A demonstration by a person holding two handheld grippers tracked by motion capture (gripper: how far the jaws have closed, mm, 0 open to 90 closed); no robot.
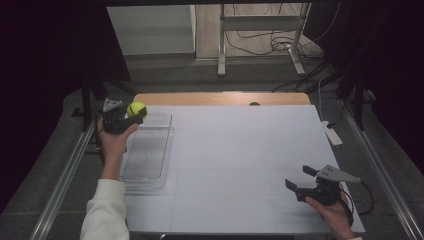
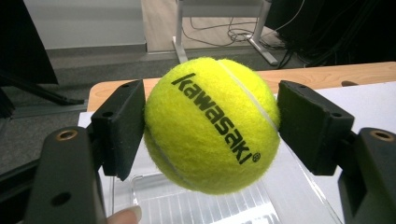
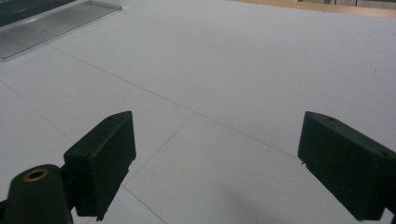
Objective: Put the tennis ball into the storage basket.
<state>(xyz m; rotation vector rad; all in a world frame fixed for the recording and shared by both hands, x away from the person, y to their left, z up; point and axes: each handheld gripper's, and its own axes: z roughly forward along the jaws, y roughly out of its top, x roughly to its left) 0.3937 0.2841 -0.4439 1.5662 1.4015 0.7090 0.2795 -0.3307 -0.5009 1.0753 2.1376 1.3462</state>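
Left hand-held gripper (image 1: 131, 116) clamped on the tennis ball (image 1: 136, 109), one pad on each side of it, ball squeezed at its widest so it won't slip; left gripper view confirms both pads pressed into the felt of the ball (image 2: 212, 123), "kawasaki" print facing camera. Ball is lifted off the surface, hanging over the far end of the clear plastic tray (image 1: 148, 150) at the far left of the worktop (image 1: 240, 150). Judging by that, it's either about to go into the tray or just being lifted out, can't say which. Tray sits flat along the left edge, long side running near-to-far, nothing seen inside it.

Right hand-held gripper (image 1: 300, 181) parked near right, jaws spread wide, nothing between them, pointing left across bare surface; looks idle, kept well apart from the left one so it's out of the way. In the right gripper view the tray (image 3: 51, 23) is at far left.

Counts: 1 ball, 1 tray, 2 grippers, 1 worktop
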